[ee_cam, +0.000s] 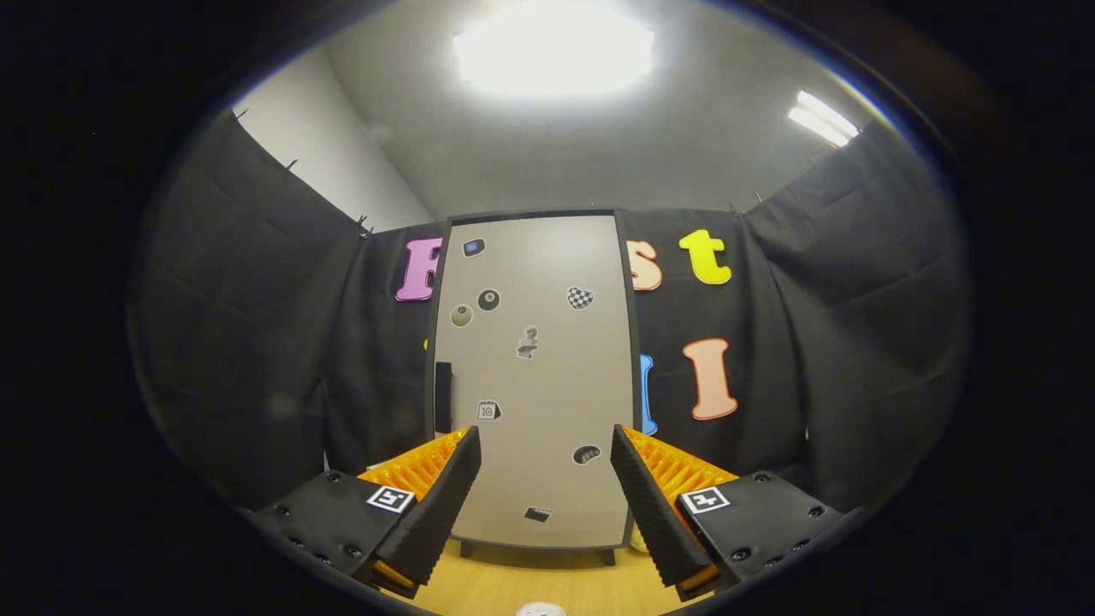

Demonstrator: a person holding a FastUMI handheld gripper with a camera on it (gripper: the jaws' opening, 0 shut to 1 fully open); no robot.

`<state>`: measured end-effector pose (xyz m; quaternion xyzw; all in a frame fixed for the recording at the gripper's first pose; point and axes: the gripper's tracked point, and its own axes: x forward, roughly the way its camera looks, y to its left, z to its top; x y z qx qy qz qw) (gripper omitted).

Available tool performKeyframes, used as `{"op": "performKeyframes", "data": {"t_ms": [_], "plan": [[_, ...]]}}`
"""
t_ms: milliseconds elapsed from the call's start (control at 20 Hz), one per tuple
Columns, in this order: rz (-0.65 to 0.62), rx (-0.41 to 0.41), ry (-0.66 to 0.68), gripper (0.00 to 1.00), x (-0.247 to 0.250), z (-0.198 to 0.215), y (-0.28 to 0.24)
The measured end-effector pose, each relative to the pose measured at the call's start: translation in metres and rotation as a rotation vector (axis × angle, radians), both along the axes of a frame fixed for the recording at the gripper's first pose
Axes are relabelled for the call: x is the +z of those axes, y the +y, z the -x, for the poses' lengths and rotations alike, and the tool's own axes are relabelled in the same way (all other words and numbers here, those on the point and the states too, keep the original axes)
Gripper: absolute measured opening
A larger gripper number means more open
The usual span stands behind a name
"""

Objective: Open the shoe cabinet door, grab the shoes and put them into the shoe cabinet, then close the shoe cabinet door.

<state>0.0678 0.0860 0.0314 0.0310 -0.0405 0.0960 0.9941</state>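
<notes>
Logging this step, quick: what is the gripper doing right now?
Gripper: open, holding nothing; its jaws stand apart, pointed at the closed cabinet door beyond them.

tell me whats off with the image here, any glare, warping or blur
In the gripper view, the ceiling light blows out to white glare; fisheye warping bows the shoe cabinet door and the cloth walls; the open gripper and the cabinet look sharp, with no motion blur; the outer cloth falls dim.
</notes>
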Motion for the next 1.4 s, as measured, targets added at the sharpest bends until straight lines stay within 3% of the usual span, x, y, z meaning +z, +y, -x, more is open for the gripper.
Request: {"op": "performKeyframes", "data": {"t_ms": [550,950,1400], "plan": [[-0.005,0.120,-0.049,0.97,0.013,-0.076,0.111],[-0.010,0.119,-0.035,0.97,0.016,-0.135,0.170],[0.056,0.081,0.072,0.97,-0.028,-0.205,0.204]]}}
